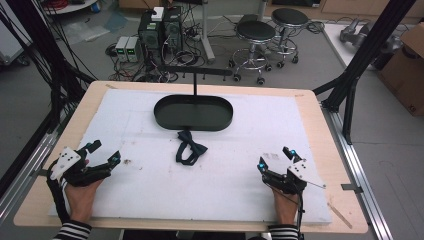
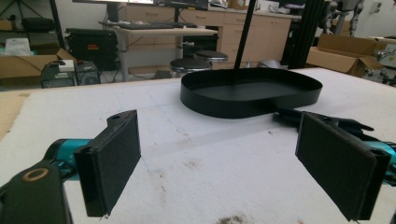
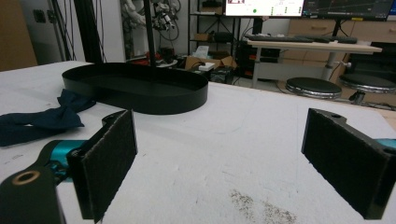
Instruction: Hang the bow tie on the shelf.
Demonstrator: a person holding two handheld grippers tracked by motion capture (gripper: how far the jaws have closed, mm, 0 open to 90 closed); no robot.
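Left gripper [image 1: 102,151]: rests at the near left of the white mat [image 1: 250,150], held in a hand [image 1: 80,197]; jaws spread wide, nothing between them. Its own view confirms the gap, pads [image 2: 114,161] facing across bare mat.

Right gripper [image 1: 274,159]: rests at the near right of the mat, held in the other hand [image 1: 285,207]; jaws likewise wide apart and empty, with pads [image 3: 109,163] well separated in its own view.

Bow tie [image 1: 189,148]: dark fabric, lying flat near the mat's centre, between the two grippers and well apart from both. One end lies just beside the near wall of the tray; whether it touches is unclear.

Tray [image 1: 193,113]: black, oval, shallow-walled and empty, with a thin upright post [image 1: 194,85] rising from its far side to a crossbar.

Risks, as judged:
- Soft, flat cloth may give the pads little to bite on; a shallow pinch could catch only one layer and let it slip out on lifting.
- Pads pressed down too hard could drag the mat up with the tie.
- A reach from either side passes close to the tray wall; a nudge could shift the tray.
- A carried tie could snag on the post or crossbar.
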